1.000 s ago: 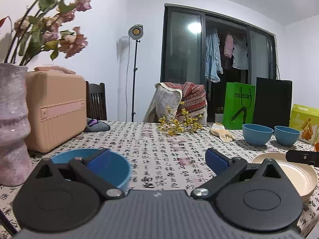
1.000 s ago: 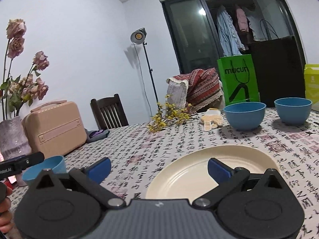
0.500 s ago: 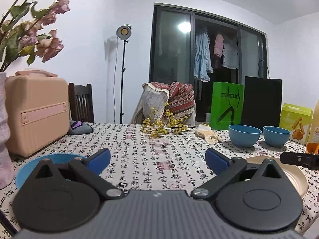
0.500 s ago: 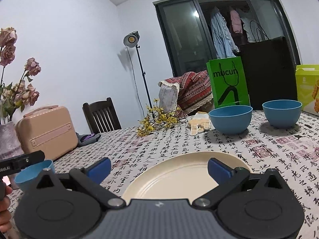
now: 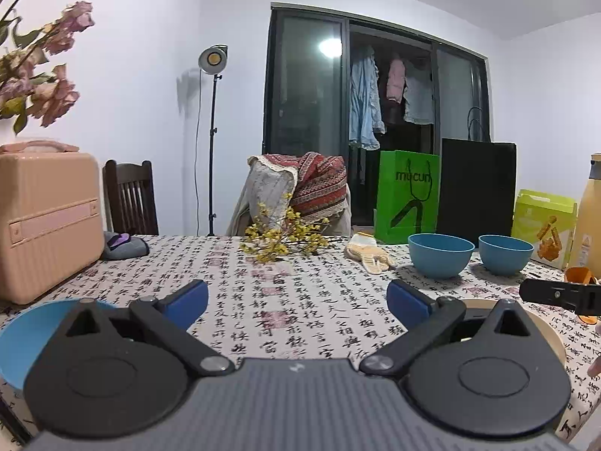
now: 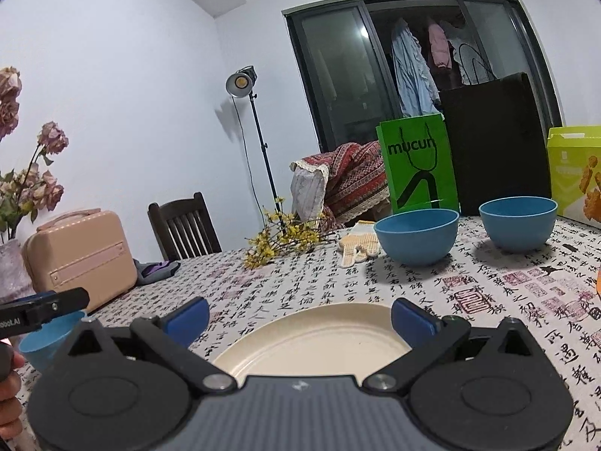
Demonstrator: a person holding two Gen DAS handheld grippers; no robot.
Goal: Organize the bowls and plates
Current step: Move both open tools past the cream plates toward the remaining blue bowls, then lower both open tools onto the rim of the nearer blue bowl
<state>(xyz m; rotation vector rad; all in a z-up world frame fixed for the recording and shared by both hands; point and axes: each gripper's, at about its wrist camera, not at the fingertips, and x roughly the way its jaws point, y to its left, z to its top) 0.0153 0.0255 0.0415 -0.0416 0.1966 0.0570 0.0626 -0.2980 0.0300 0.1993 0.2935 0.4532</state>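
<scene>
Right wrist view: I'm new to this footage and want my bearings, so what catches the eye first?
The round cream plate lies right ahead of the open right gripper, on the tablecloth printed with black characters. Beyond it two blue bowls stand side by side, apart, before a bright green paper bag. A third blue bowl sits low at the left, by the open left gripper.

We hold our right claw (image 6: 300, 315) wide open over the cream plate (image 6: 315, 342); two blue bowls (image 6: 416, 236) (image 6: 517, 222) sit beyond on the bench (image 6: 375, 282).
</scene>
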